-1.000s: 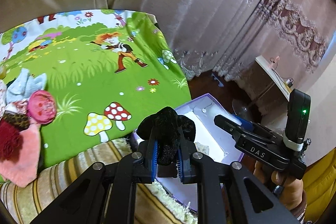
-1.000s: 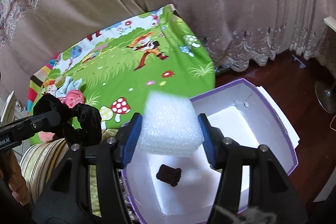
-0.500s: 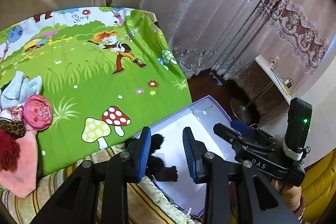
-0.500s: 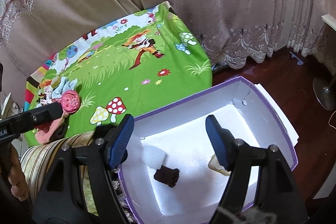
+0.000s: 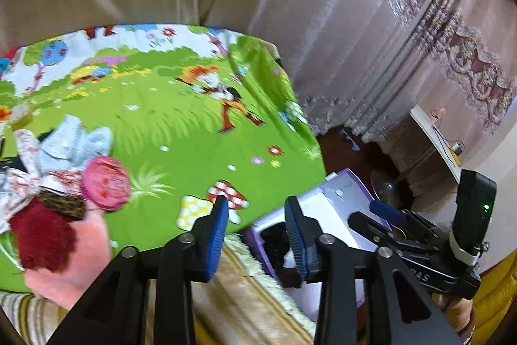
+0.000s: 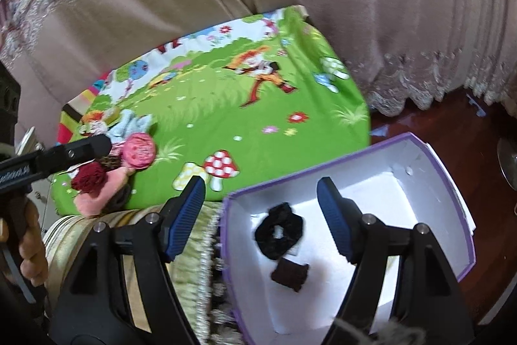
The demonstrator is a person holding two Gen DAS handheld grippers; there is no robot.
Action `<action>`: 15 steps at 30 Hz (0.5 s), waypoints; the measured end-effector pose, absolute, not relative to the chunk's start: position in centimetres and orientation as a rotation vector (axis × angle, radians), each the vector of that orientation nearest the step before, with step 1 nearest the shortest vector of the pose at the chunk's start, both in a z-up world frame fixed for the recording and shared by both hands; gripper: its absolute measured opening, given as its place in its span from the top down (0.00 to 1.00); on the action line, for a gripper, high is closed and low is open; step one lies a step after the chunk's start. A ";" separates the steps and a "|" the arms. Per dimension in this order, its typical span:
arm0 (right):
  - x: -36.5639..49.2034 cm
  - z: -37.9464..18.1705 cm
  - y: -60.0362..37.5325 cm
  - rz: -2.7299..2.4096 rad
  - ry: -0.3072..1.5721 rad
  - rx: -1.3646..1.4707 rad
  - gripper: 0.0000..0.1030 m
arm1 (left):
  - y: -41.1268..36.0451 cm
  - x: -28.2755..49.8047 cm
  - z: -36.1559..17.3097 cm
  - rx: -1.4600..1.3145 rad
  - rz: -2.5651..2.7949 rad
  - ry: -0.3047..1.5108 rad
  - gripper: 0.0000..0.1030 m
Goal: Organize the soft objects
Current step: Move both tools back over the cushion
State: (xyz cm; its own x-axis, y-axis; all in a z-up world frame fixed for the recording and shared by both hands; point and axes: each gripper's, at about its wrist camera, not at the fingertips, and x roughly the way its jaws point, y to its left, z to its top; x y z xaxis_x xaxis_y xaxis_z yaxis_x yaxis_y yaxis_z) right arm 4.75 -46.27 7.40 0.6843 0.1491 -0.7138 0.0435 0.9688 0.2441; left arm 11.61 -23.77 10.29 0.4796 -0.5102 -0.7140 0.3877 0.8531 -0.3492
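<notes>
Scrunchie [image 6: 279, 231] in box [image 6: 452, 183]; both tools wide open, empty.

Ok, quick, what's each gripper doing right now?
Left gripper: open, holding nothing.
Right gripper: open, holding nothing.

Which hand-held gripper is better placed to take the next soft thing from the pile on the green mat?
Left. The left hand-held gripper is open, empty and beside the pile; the right hand-held gripper hangs open at the purple box.
</notes>
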 end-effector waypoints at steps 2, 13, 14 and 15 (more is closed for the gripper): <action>5.1 7.8 -45.1 0.087 0.811 0.241 0.27 | -22.0 11.9 10.8 -0.156 -0.517 0.902 0.57; 8.3 11.4 -38.0 0.226 0.773 0.161 0.26 | -10.9 14.6 14.9 -0.205 -0.319 0.788 0.45; 8.7 11.9 -37.2 0.240 0.764 0.149 0.26 | -10.1 14.8 15.3 -0.206 -0.306 0.777 0.42; 9.0 12.2 -36.7 0.249 0.759 0.143 0.25 | -9.1 15.0 15.8 -0.208 -0.288 0.763 0.40</action>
